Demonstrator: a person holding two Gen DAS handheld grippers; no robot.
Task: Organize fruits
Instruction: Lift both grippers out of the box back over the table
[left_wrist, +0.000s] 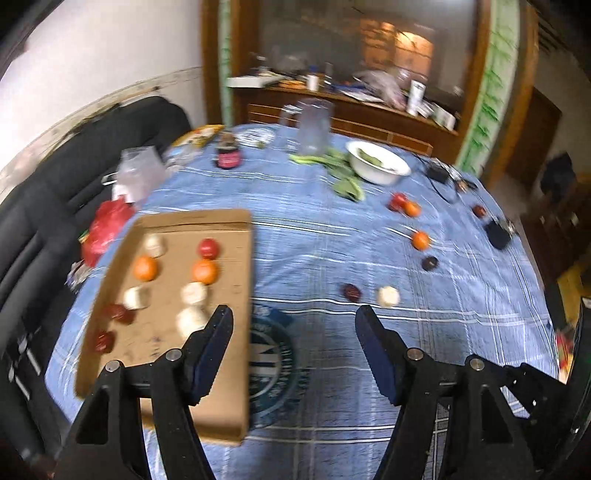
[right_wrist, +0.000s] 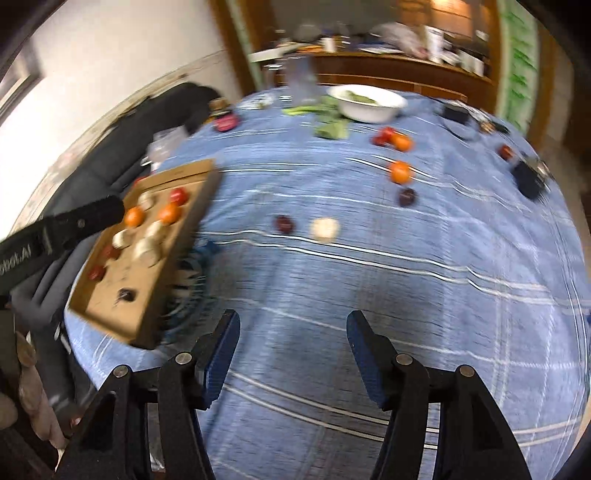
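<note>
Where round fruits (left_wrist: 201, 271) rest, flat cardboard tray (left_wrist: 236, 332).

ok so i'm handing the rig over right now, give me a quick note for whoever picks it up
Left hand-held gripper: open, nothing between the fingers.
Right hand-held gripper: open, empty too.
Shallow brown cardboard tray on the blue checked tablecloth: holds two oranges, a red fruit, several pale round fruits and dark red ones, in rough rows.
Done: those are sorted into the tray.
Left: loose fruit on the cloth, namely a pale round fruit, a dark red fruit, another dark one, an orange, a red and orange pair near the white bowl, and one more far right.
</note>
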